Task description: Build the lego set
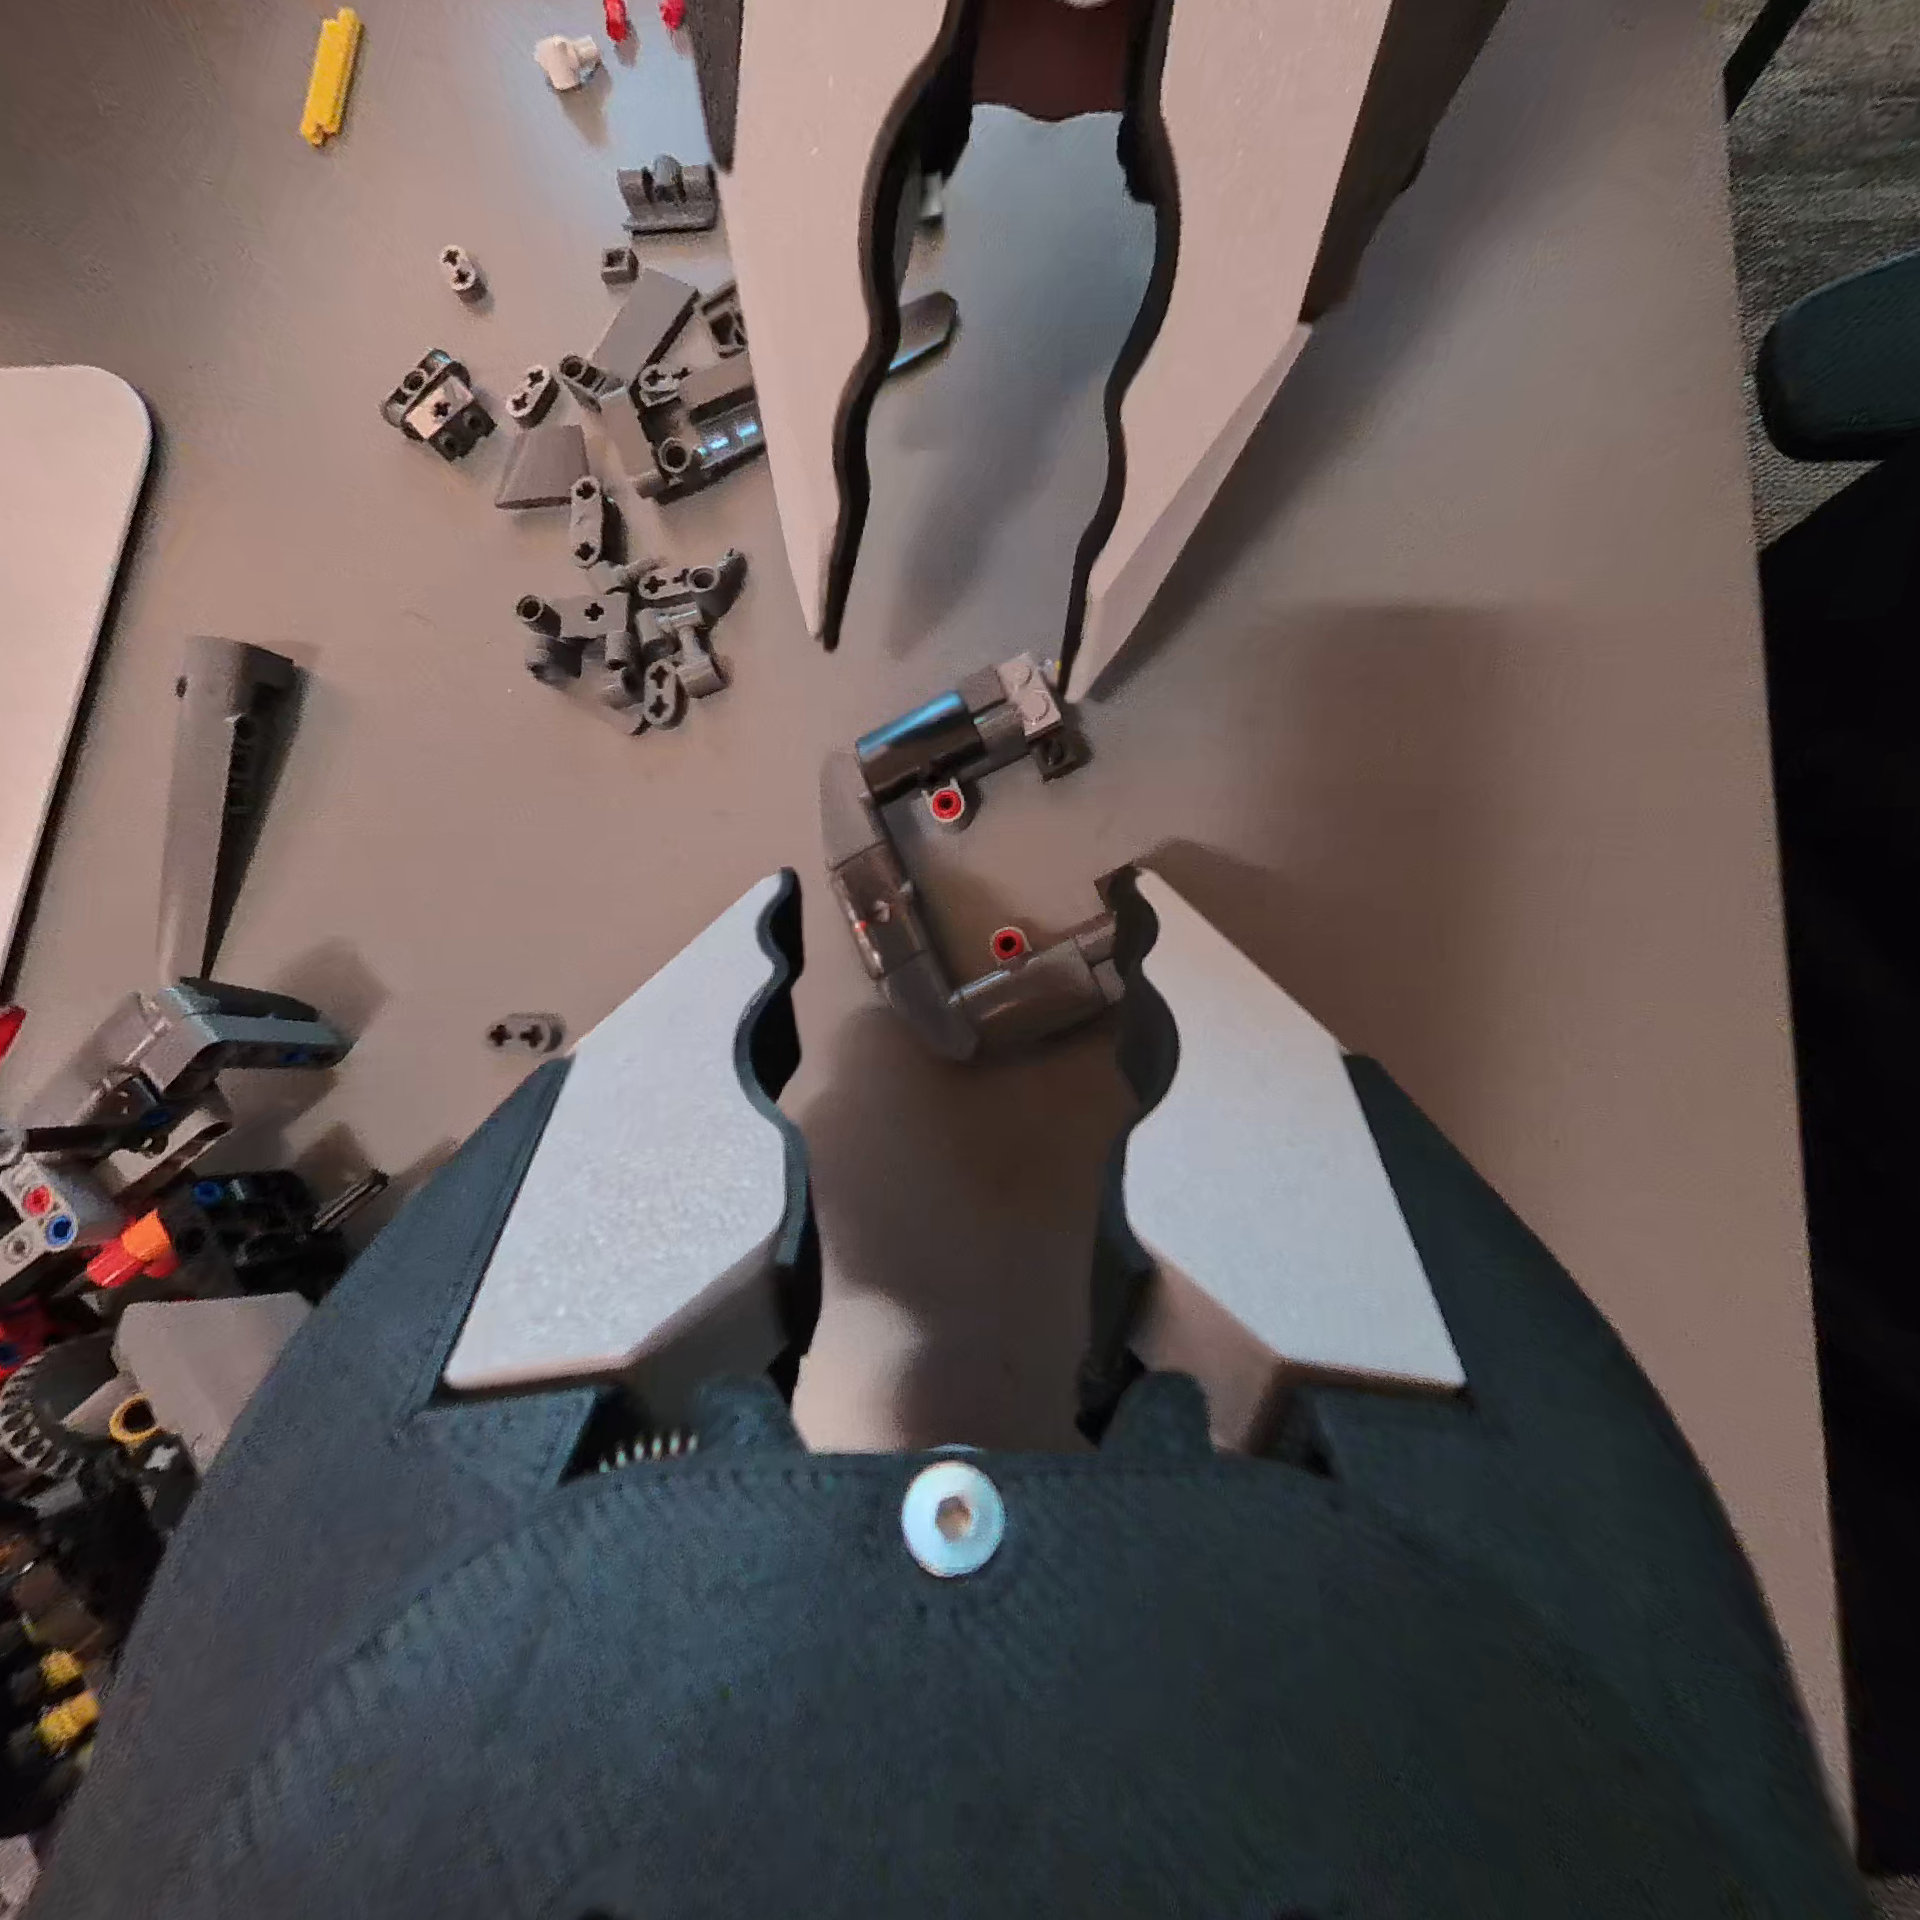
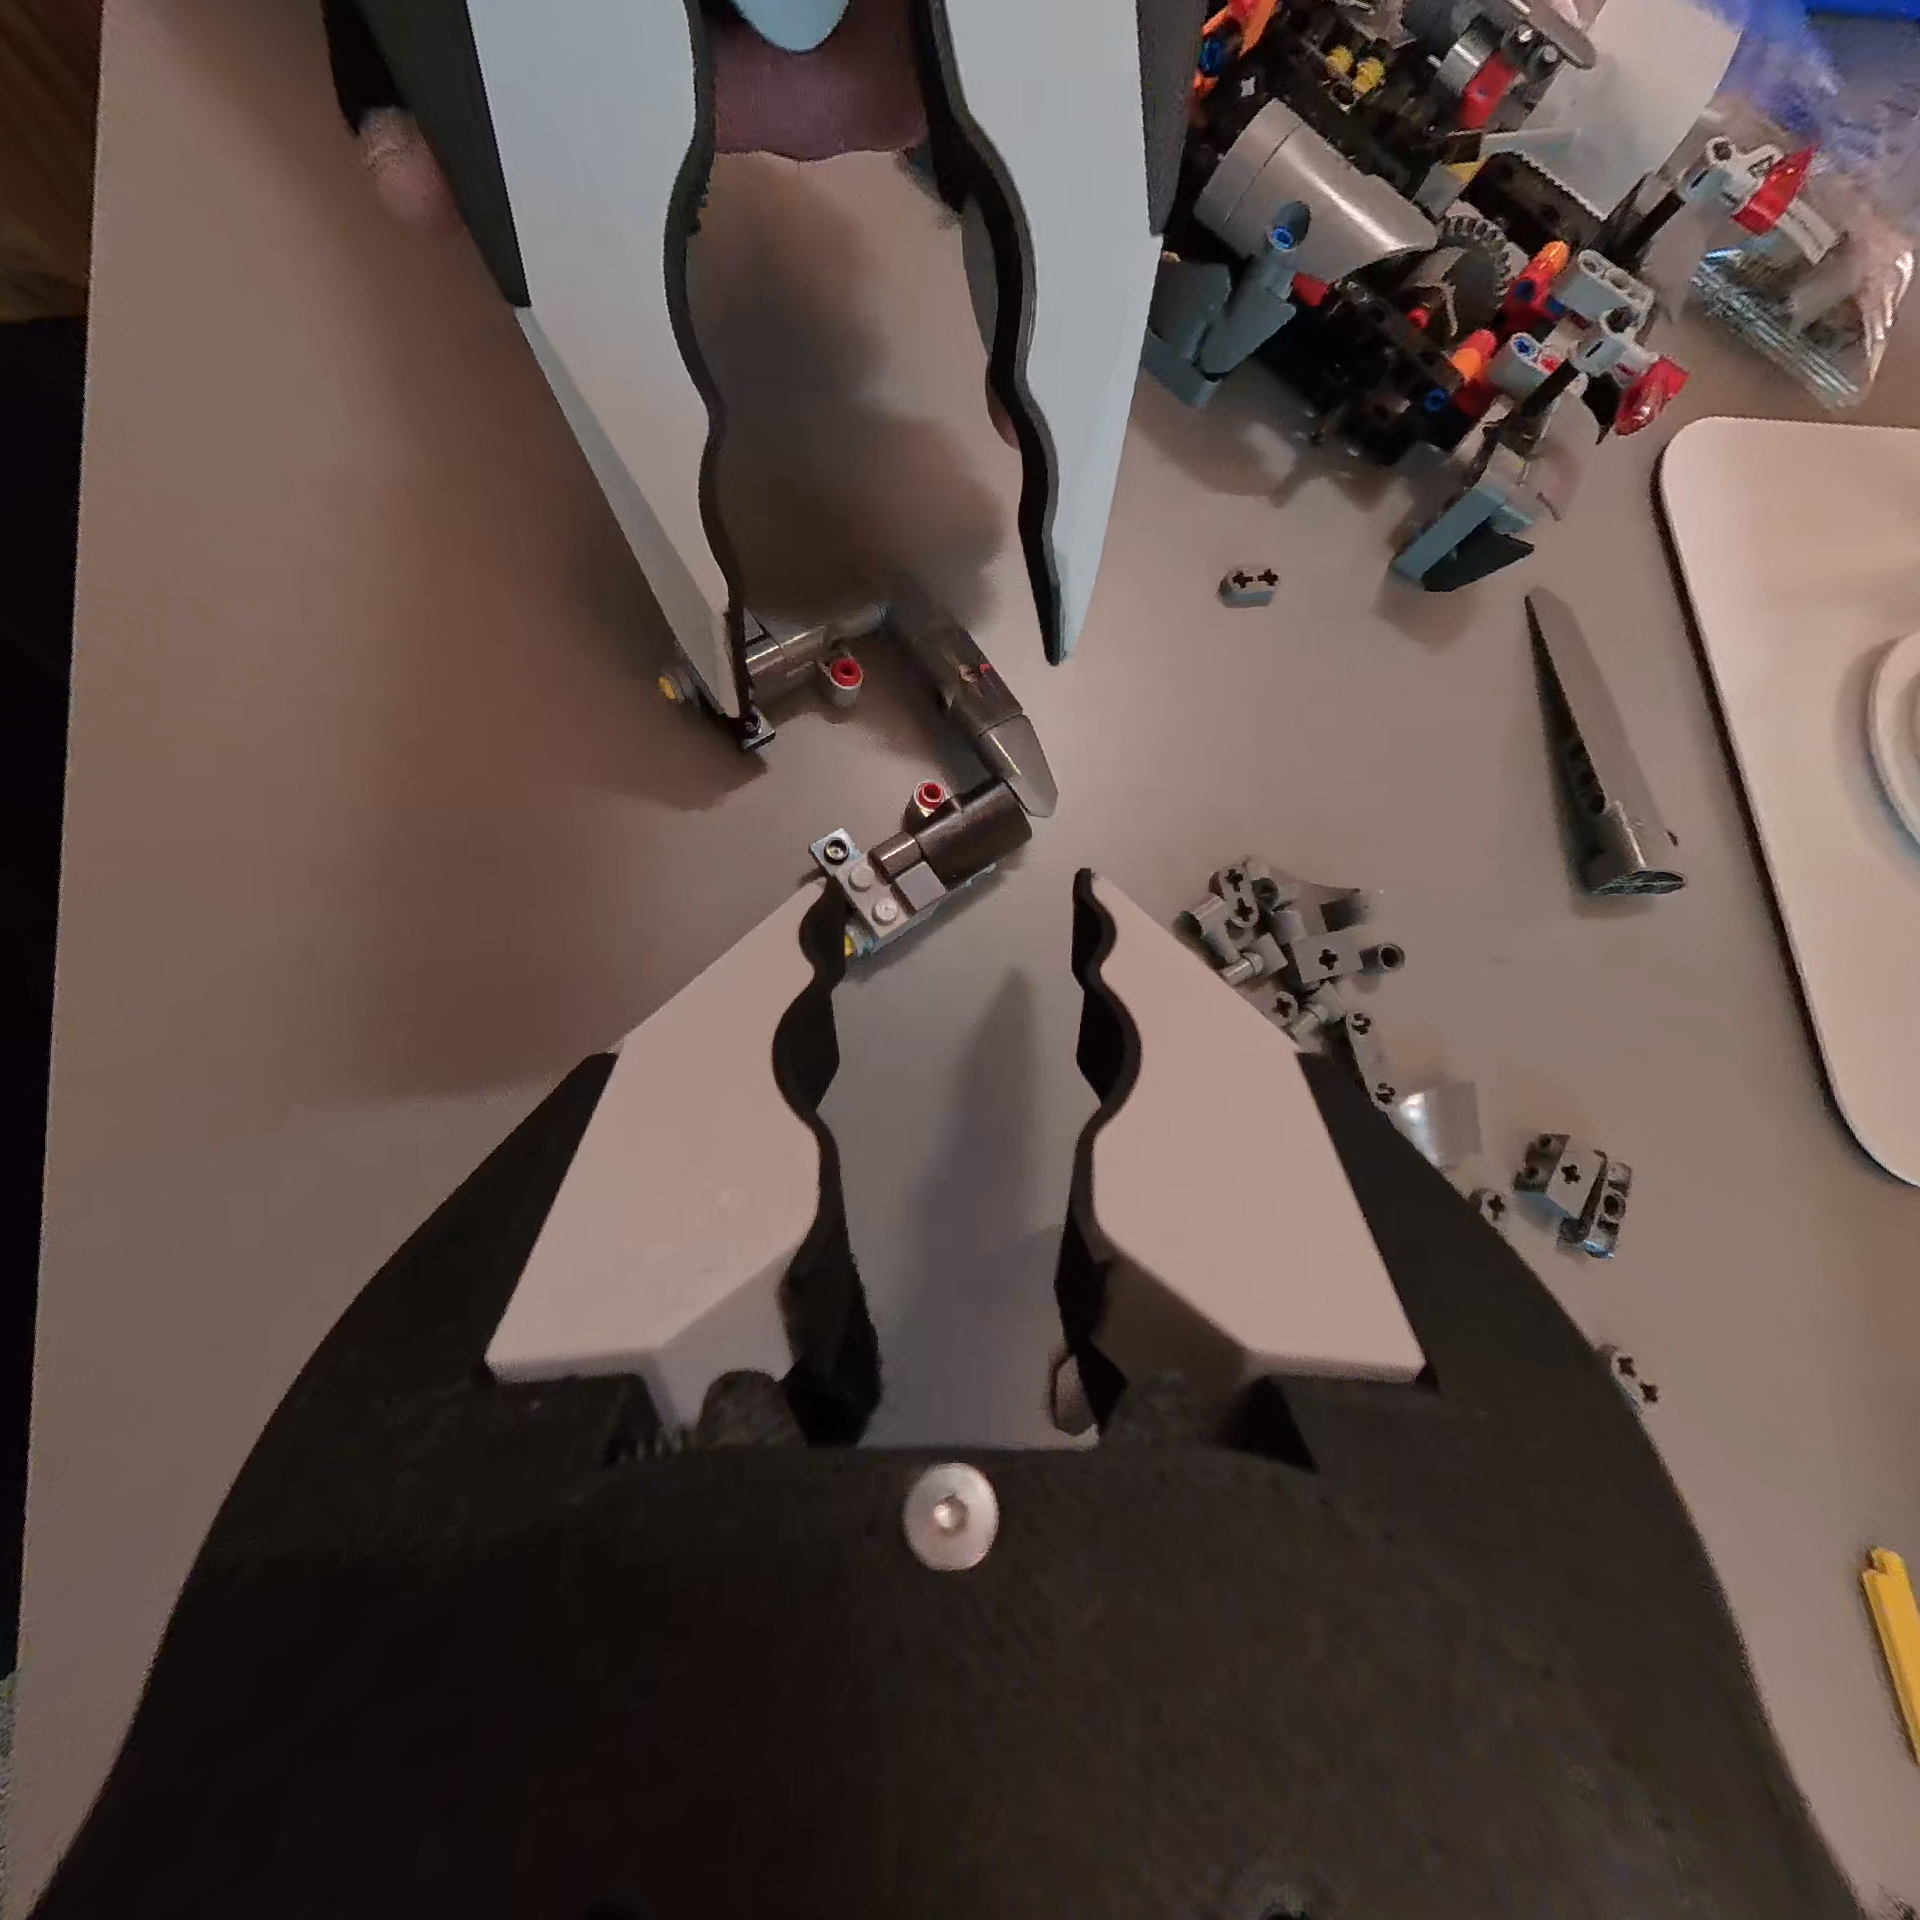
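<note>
1. Left wrist view: The left gripper (image 1: 961,894) is angled down over a grey tabletop (image 1: 1403,727), its jaws spread wide and clamping nothing. A dark grey C-shaped brick assembly (image 1: 883,914) with two red pins lies flat on the table between and just ahead of the fingertips; its near arm reaches the right-hand fingertip (image 1: 1127,914), while the left-hand fingertip stands clear of it. Facing from the opposite side, the right gripper (image 1: 945,644) points down at the assembly's far end, jaws apart. A heap of small grey connector pieces (image 1: 623,634) lies to the left, a dark tapered panel (image 1: 223,790) farther left, a yellow axle (image 1: 330,78) at the top and a half-built model (image 1: 125,1143) at the left edge.

2. Right wrist view: The right gripper (image 2: 945,894) is tilted down at the table, jaws parted with bare table between them. The assembly's studded end (image 2: 873,894) sits against the inner edge of its left-hand fingertip (image 2: 810,935); the other fingertip is well clear. Opposite, the left gripper (image 2: 894,675) stands steeply over the assembly's far arm, jaws wide. A white board (image 2: 1787,675) lies at the right edge.
</note>
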Tool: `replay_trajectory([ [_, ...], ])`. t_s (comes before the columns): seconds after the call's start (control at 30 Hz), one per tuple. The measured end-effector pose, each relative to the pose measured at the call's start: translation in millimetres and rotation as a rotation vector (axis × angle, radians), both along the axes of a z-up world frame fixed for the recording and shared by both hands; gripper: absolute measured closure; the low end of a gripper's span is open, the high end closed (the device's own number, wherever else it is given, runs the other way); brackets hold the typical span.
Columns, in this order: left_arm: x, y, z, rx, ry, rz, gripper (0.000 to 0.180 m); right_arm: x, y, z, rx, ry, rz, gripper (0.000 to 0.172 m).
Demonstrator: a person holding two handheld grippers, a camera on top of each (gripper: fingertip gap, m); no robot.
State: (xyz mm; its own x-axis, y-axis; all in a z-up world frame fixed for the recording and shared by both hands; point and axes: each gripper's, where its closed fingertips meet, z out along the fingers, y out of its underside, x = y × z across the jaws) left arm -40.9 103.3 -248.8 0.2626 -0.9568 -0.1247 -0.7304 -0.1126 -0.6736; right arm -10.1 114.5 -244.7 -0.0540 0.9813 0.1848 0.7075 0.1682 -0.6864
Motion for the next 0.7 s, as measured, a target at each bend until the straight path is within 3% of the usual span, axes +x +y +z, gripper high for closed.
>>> replay_trajectory([
  [0.37,-16.0,-5.2,0.0,-0.045,0.042,-0.001,0.124,-0.4,-12.9,-0.3,-0.103,-0.024,-0.050,0.132],
  [0.5,-16.2,-6.4,-3.9,-0.053,0.067,0.009,0.126,-6.1,-17.5,2.0,-0.138,-0.002,-0.113,0.125],
  [0.7,-13.8,-9.0,-5.6,-0.071,0.063,0.016,0.127,-10.0,-31.1,-15.0,-0.141,-0.045,-0.134,0.122],
])
